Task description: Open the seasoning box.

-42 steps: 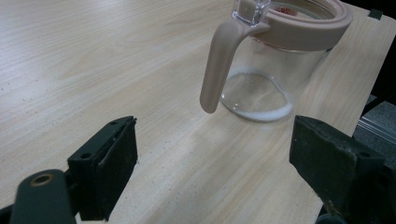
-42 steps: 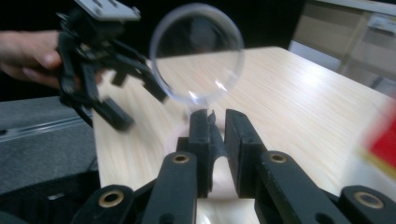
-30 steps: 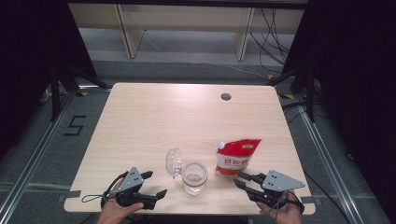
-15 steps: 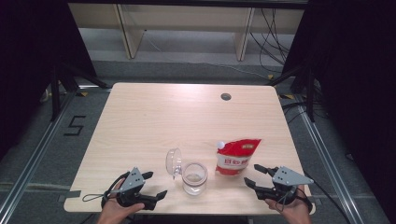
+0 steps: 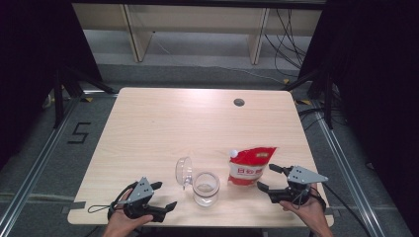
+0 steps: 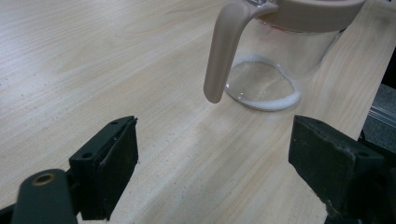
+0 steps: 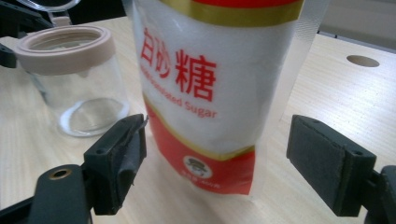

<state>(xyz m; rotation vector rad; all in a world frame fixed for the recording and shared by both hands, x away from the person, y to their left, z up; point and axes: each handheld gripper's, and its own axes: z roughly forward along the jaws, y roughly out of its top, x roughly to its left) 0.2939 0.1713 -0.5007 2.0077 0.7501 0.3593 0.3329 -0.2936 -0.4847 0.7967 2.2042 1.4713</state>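
A red and white sugar pouch [image 5: 249, 165] stands upright on the wooden table [image 5: 197, 123], right of a clear glass jar [image 5: 206, 187] whose round lid [image 5: 184, 172] is swung open. My right gripper [image 5: 266, 177] sits just right of the pouch; its jaws have just been opening and stand wide, with nothing pressed between them. In the right gripper view the pouch [image 7: 215, 79] rises straight ahead of the gripper [image 7: 217, 168], and the jar [image 7: 74, 79] is to its left. My left gripper [image 5: 165, 194] rests open left of the jar. Its own view shows the jar [image 6: 280, 60] and a beige handle [image 6: 224, 51] ahead.
A small round cable hole [image 5: 239, 102] lies at the table's far right. The near table edge is right under both hands. Dark curtains and metal floor rails flank the table, and a shelf unit [image 5: 197, 24] stands behind it.
The right gripper has drawn back to the right, away from the pouch, and its jaws have spread. The pouch stays standing. The left gripper has not moved.
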